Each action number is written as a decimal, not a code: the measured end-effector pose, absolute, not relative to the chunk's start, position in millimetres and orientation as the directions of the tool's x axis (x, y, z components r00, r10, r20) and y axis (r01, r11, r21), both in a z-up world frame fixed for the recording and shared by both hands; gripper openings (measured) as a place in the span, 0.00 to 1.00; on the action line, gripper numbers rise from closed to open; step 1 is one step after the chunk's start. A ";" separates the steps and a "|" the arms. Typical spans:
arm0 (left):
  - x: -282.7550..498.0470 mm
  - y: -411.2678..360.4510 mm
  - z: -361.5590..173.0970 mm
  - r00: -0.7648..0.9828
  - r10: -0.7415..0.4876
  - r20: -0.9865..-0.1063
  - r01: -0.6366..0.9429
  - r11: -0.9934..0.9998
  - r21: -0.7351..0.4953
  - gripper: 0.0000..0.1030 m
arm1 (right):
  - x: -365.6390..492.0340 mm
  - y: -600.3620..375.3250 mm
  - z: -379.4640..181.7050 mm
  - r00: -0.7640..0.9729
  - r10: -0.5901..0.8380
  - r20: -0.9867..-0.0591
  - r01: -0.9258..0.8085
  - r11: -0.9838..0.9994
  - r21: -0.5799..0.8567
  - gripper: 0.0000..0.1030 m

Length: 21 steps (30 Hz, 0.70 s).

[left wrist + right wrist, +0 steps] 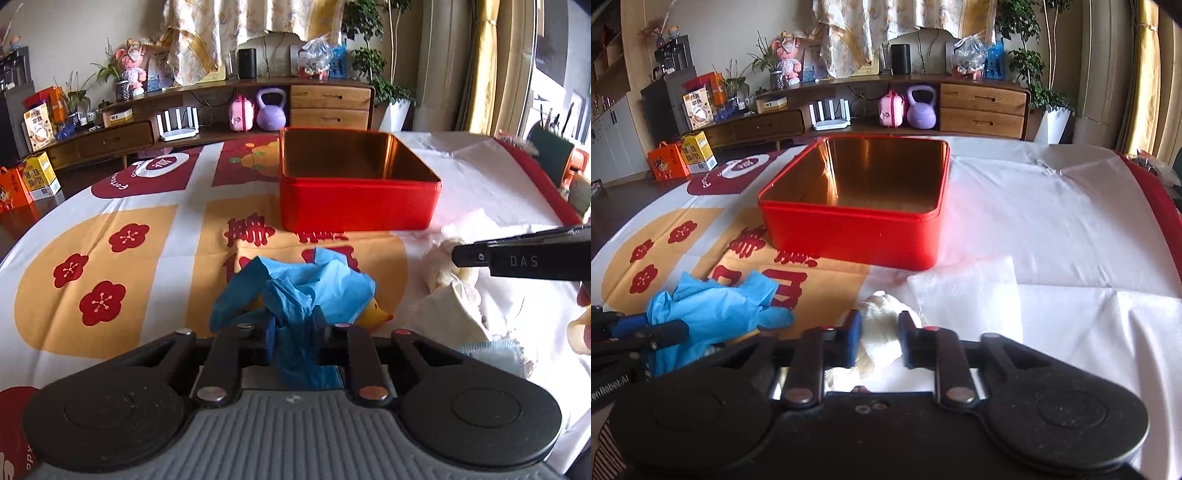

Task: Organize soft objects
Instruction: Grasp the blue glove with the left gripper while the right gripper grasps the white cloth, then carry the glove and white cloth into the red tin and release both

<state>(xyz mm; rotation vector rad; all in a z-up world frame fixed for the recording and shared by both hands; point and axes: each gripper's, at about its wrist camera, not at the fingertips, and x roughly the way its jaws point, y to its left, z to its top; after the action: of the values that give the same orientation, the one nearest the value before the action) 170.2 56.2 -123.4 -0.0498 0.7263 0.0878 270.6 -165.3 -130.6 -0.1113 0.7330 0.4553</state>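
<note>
An open red tin box [360, 203] with a gold inside stands on the patterned tablecloth; it also shows in the right wrist view [849, 236]. My left gripper [297, 338] is shut on a crumpled blue glove [295, 288], which hangs between its fingers above the cloth. The glove also shows in the right wrist view [713, 314]. A yellow soft piece [376, 314] peeks out behind the glove. My right gripper [879, 341] is shut on a cream soft cloth toy [881, 332]. It shows as a black arm in the left wrist view [517, 258] over cream cloth [443, 269].
A folded white cloth [964, 295] lies right of the toy. A light blue fabric piece [495, 354] lies at the lower right. Behind the table are a wooden sideboard [982, 107], a purple kettlebell [921, 109] and plants [1027, 62].
</note>
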 end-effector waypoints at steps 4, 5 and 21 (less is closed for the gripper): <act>169.9 61.1 -113.9 0.757 0.057 -0.651 -0.093 0.995 -0.022 0.10 | 268.3 -166.1 -127.3 0.652 0.369 -0.663 -0.447 0.893 0.057 0.08; 169.9 62.2 -112.1 0.759 0.054 -0.648 -0.093 0.995 -0.026 0.10 | 267.2 -166.8 -126.1 0.656 0.370 -0.658 -0.447 0.893 0.056 0.07; 178.0 83.4 -41.5 0.807 -0.008 -0.590 -0.082 0.989 -0.125 0.10 | 251.5 -182.1 -68.5 0.692 0.441 -0.571 -0.492 0.867 0.074 0.06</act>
<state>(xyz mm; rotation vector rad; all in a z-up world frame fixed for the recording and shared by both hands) 178.0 83.4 -41.5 -0.1473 0.6307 0.0399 251.5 -182.1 -68.5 -0.0871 0.6147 0.5221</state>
